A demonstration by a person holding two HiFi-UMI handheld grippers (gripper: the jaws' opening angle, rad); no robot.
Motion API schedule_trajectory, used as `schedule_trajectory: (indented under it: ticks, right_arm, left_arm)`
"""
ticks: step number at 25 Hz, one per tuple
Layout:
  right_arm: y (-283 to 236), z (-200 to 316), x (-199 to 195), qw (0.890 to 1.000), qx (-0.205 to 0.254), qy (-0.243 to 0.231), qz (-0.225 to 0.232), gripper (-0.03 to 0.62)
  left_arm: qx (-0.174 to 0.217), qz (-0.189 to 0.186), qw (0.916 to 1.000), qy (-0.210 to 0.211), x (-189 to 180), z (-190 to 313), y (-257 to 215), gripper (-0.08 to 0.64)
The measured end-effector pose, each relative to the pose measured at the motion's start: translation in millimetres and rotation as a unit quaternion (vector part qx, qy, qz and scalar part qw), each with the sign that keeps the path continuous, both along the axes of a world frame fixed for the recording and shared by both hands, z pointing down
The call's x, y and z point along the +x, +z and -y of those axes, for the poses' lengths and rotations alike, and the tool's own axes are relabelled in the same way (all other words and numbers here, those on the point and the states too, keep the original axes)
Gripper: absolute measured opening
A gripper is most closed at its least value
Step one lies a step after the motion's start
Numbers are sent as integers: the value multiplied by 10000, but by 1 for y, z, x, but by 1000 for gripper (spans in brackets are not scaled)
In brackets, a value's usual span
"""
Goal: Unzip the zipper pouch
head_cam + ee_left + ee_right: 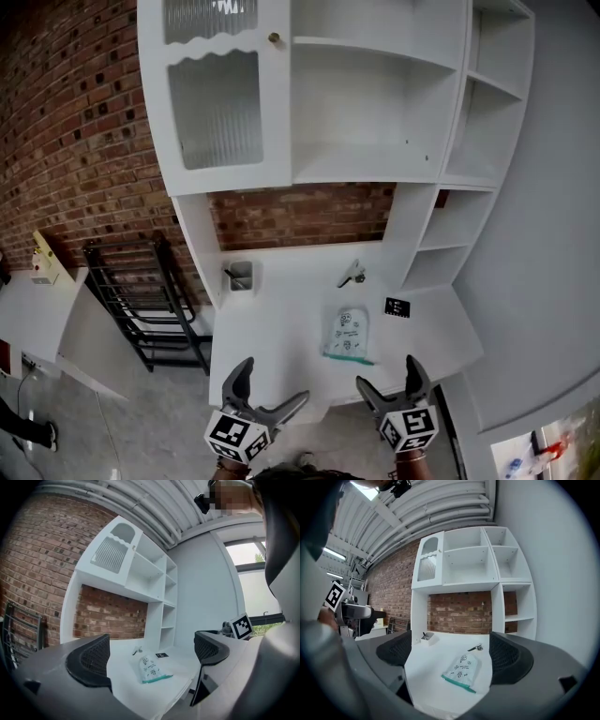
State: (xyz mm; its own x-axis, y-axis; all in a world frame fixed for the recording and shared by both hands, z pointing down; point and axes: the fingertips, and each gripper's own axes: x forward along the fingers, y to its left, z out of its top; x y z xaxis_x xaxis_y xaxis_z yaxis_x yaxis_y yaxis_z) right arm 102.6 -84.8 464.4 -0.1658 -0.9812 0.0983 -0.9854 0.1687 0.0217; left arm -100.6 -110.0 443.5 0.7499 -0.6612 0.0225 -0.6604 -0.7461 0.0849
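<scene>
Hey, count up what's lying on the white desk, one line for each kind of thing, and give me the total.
Zipper pouch: 1
Small white container: 1
Small metal object: 1
Black marker card: 1
Total: 4

Our left gripper (275, 379) and right gripper (386, 370) look alike to us: smooth grey curved jaws, each lined inside with a black pad (93, 654) of fine mesh texture, and a white cube (232, 434) bearing black square markers.
</scene>
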Motion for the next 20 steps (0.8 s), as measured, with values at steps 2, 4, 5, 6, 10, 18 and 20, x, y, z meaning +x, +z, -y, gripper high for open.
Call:
schedule_trajectory:
  ticks: [2, 4, 5, 6, 10, 18, 20]
  right_arm:
    - [3, 12, 5, 10000, 42, 21, 27, 515]
    - [4, 23, 7, 10000, 14, 30, 4, 515]
    - [4, 28, 7, 10000, -40, 20, -47, 515]
    - [5, 32, 7, 9999, -95, 1, -116, 515]
    - [26, 41, 6, 9991, -280, -69, -317, 515]
    - [50, 55, 6, 9958, -820, -202, -362, 514]
    - [54, 60, 9, 9956, -839, -221, -362, 514]
  left_arm:
    - [-13, 30, 10000, 62, 5, 9, 2, 565]
    - [43, 55, 9999, 102, 8, 17, 0, 565]
    - [69, 65, 9999, 108, 8, 21, -1, 565]
    - [78, 71, 9999, 108, 9, 25, -2, 565]
    - [-54, 129, 9998, 143, 7, 29, 8, 565]
    - [-321, 335, 9985, 287, 12, 34, 29, 565]
    - [-347, 418, 9980, 328, 16, 37, 35, 565]
